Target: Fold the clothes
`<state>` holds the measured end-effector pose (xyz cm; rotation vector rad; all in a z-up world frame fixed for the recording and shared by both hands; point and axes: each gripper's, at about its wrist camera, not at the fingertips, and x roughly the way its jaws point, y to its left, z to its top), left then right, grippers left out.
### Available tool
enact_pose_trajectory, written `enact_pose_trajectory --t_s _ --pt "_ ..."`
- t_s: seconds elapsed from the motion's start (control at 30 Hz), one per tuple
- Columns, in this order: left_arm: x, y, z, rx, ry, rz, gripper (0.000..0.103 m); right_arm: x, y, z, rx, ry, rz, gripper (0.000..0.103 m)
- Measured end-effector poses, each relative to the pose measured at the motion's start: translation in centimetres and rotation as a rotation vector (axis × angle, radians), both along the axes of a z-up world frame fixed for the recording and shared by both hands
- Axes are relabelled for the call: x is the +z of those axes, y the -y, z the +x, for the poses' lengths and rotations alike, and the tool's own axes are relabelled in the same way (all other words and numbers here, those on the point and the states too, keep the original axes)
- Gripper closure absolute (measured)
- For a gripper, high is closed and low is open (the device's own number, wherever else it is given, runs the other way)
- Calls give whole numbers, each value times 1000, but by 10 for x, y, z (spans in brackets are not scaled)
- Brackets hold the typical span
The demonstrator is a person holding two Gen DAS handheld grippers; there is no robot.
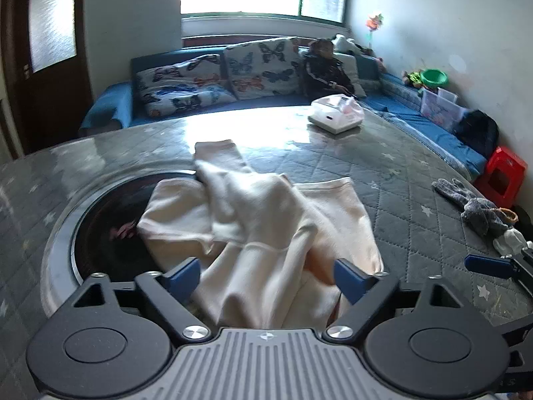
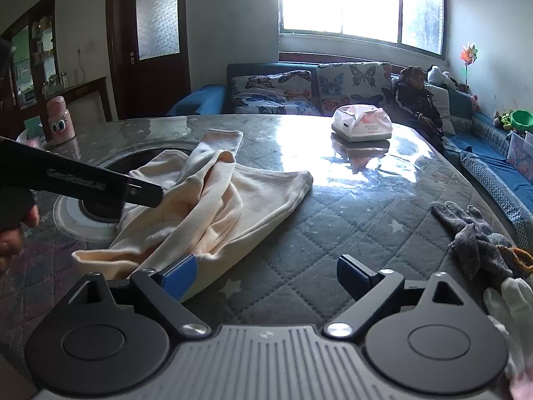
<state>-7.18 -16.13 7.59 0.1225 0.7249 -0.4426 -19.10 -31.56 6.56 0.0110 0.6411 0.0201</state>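
Here a cream garment (image 1: 266, 220), crumpled with a long sleeve or leg (which of the two is hard to say) running toward the far side, lies on a grey quilted table cover (image 1: 383, 173) with pale stars, under a glossy clear sheet that throws back the window glare. Part of the cloth drapes over a dark round recess (image 1: 100, 220) set in the tabletop; what sits inside it is too dim to make out. The left gripper (image 1: 268, 275) hangs over the near edge of the garment with its blue pads spread, the fabric bunched between them, though no pad plainly presses on it. The right gripper (image 2: 266, 275) also stands with its fingers apart, over bare quilting just right of the garment's near corner; its left pad (image 2: 180, 275) overlaps the cloth's edge in view, and contact cannot be judged. In the right wrist view the left tool's dark body cuts across the garment's left side, with part of a hand (image 2: 13, 230) at the frame edge. A grey knitted item (image 2: 473, 233) lies well to the right, partly cut off, and a white box (image 2: 361, 123) stands at the far side.
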Motion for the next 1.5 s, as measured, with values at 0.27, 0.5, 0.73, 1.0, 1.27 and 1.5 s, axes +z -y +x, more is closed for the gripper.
enact_pose_trajectory --t_s 0.27,0.5,0.73,1.0,1.27,1.5 --pt "-8 23 30 -99 -25 5 61 -1 12 17 5 -16 17 21" --pt "-13 14 34 -143 -22 -31 96 3 13 35 59 -30 21 27" --pt "-1 -21 25 -55 10 -96 96 5 3 68 137 -36 52 42" --pt "7 -59 8 14 32 -118 96 4 -16 116 207 -54 136 51" --pt "10 -92 -12 69 36 -118 96 -16 -31 160 207 -118 45 83" --pt "10 -123 -35 104 22 -108 97 2 -22 133 188 -28 -25 101"
